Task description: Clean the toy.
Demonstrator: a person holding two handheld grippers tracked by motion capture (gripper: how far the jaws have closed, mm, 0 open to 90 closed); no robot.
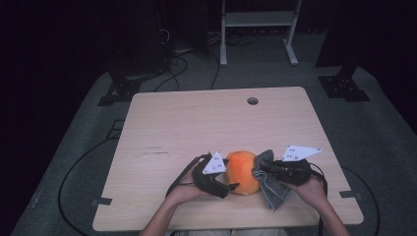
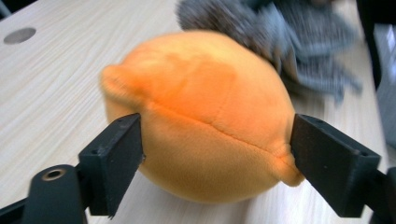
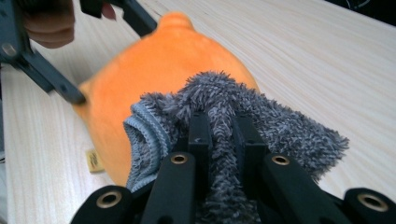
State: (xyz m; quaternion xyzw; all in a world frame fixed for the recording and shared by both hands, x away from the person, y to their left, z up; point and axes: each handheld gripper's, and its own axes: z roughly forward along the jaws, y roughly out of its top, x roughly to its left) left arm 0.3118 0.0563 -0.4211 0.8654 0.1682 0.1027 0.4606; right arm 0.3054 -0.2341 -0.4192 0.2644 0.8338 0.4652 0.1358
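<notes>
A round orange plush toy [image 1: 242, 169] lies near the front edge of the wooden table [image 1: 196, 123]. My left gripper [image 1: 230, 173] comes in from the left, and its black jaws press on the two ends of the plush [image 2: 205, 121]. From the right, my right gripper [image 1: 260, 169] is shut on a grey fluffy cloth [image 1: 273, 189]. In the right gripper view the cloth [image 3: 289, 130] bunches between the jaws of that gripper [image 3: 224, 126] and rests against the plush [image 3: 154, 79]. In the left gripper view the cloth [image 2: 289, 32] lies on the plush's far side.
A round cable hole [image 1: 253, 101] sits near the table's far edge. Bare tabletop stretches behind and to the left of the plush. Black cables [image 1: 74, 172] trail over the grey floor, and a white metal frame [image 1: 258, 29] stands beyond the table.
</notes>
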